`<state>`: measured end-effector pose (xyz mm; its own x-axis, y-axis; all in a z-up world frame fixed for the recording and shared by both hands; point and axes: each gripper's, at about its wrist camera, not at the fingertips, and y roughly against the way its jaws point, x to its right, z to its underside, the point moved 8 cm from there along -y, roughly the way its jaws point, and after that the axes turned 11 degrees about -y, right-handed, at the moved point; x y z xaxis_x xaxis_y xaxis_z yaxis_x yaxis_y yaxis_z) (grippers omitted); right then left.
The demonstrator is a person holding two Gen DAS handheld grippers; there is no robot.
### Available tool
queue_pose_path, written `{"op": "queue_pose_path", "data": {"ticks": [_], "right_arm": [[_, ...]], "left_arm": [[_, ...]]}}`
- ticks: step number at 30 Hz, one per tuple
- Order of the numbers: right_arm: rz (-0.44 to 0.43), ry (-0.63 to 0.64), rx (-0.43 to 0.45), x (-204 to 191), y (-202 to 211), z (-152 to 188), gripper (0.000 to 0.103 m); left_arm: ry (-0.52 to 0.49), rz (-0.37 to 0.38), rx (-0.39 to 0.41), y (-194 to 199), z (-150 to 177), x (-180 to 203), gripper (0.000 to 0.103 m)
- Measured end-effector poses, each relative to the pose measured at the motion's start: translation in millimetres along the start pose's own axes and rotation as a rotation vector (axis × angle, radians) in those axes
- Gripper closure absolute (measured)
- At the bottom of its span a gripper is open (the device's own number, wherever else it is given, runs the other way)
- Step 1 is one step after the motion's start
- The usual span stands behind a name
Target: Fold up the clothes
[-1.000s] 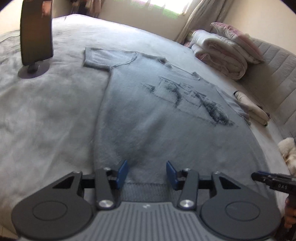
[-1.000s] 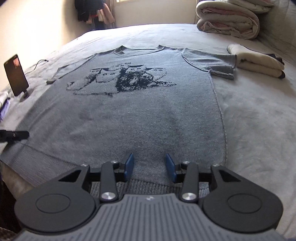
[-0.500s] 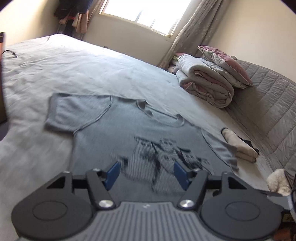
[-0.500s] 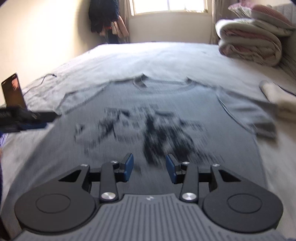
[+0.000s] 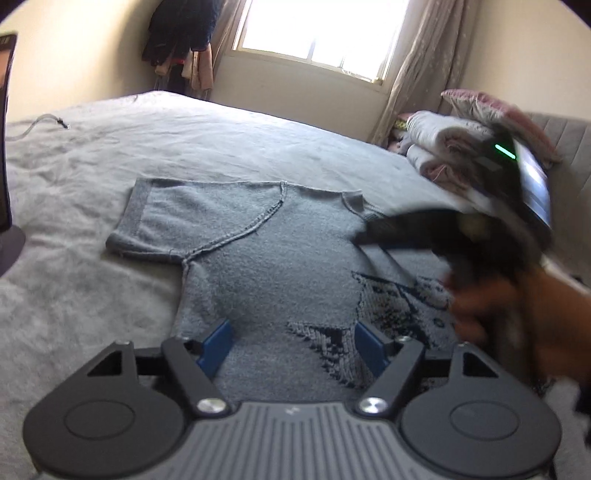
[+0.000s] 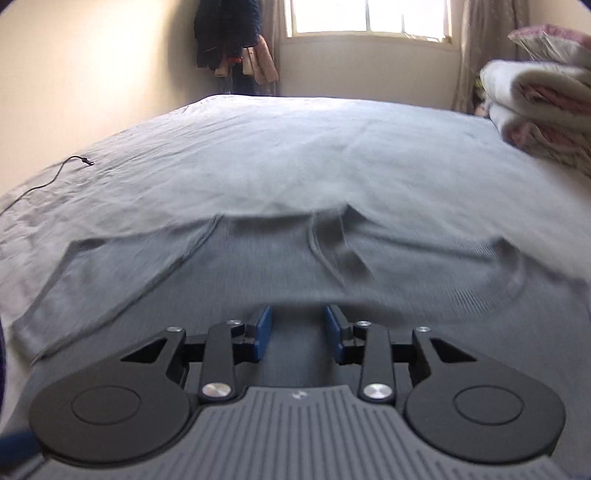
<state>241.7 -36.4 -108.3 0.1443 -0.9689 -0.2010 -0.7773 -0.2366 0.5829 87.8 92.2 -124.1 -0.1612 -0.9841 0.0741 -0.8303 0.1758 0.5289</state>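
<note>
A dark phone-like slab on a round stand (image 5: 6, 155) rose at the far-left edge of the left wrist view, and a thin black cable (image 6: 48, 181) trailed over the bedcover toward the left wall. The bed (image 5: 110, 147) was spread with a pale grey cover, soft and lightly creased, filling most of both views. On it, near the cameras, lay the grey knitted T-shirt (image 5: 266, 266), flat and face up; its weave was fine and ribbed, its short sleeve (image 5: 192, 218) squared off with a stitched seam curving to the armpit, and a dark blocky printed figure (image 5: 391, 306) sat on the chest to the right.

The left gripper (image 5: 293, 345) hung over the shirt's chest with its blue pads spread wide; its jaws had just been opening, with nothing between them but the cloth below. The right gripper (image 6: 298, 330) sat over the shirt below the neckline, its blue pads parted by a narrower gap; its jaws had just been closing, and no fold of fabric was visibly pinched, though the view was smeared by motion. In the left wrist view that same tool appeared as a dark blur with a green light, held by a hand (image 5: 517, 314).

Beyond, dark garments (image 6: 229, 37) hung in the corner against cream walls, a bright window (image 6: 369, 16) with pale curtains stood at the far side, and rolled white-and-pink bedding (image 6: 543, 110) was stacked at the right.
</note>
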Motion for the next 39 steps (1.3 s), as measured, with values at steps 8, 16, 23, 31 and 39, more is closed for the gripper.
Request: {"op": "queue_pose_path", "data": {"ticks": [8,16,23,31,39], "right_arm": [[0.033,0.085,0.011,-5,-49,-32,0.077],[0.08,0.121,0.008,-3,-74,-50,0.078],[0.077,0.061,0.024,0,-62,-66,0.069],[0.174,-0.039,-0.008,57,18,-48,0.06],[0.34,-0.216,-0.047,122,134,-13,0.05]], "left_arm": [[0.068,0.026,0.016,3,2,-9,0.028],[0.055,0.038,0.01,0,1,-7,0.022],[0.036,0.061,-0.006,-1,-2,-4,0.016],[0.074,0.09,-0.047,-2,-10,-9,0.015],[0.134,0.161,-0.07,4,-20,-17,0.015]]}}
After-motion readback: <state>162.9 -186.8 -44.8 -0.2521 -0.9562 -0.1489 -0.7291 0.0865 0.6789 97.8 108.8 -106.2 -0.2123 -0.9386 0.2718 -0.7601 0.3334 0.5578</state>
